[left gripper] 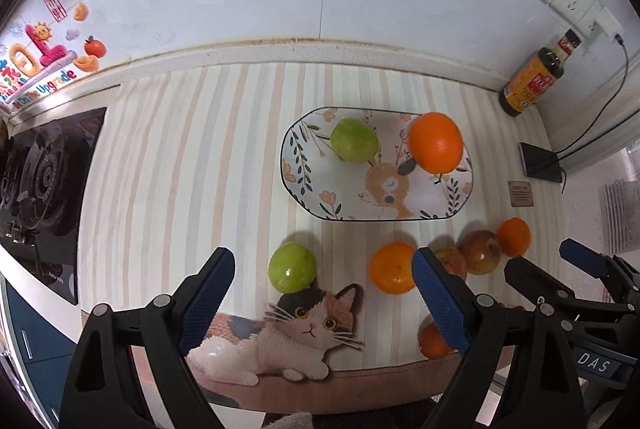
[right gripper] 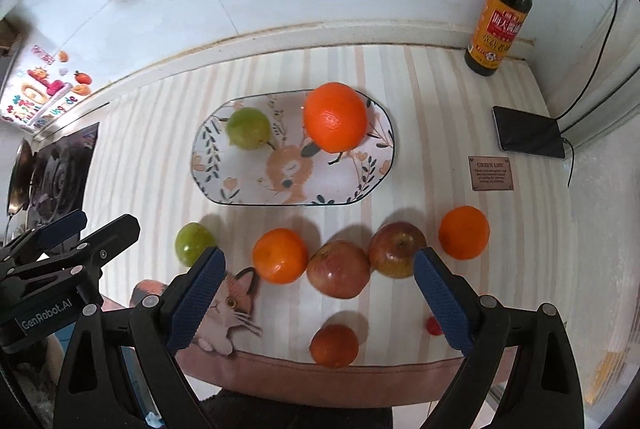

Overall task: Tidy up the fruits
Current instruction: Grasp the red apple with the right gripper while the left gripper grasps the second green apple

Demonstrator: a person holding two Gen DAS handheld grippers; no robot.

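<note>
Orange (right gripper: 335, 117) sits by plate (right gripper: 208, 189) rim; both your grippers, left gripper (left gripper: 324, 297) and right gripper (right gripper: 318, 293), gape empty; nudge it, it rolls off toward counter (right gripper: 420, 89) back edge.

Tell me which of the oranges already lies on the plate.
The largest orange, at the right end of the oval deer plate, beside the green fruit. The other oranges lie on the striped mat.

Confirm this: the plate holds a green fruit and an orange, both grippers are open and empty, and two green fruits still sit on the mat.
Wrong on one count: only one green fruit sits on the mat, as the right wrist view shows. The plate does hold a green fruit and an orange, and both grippers are open and empty.
</note>
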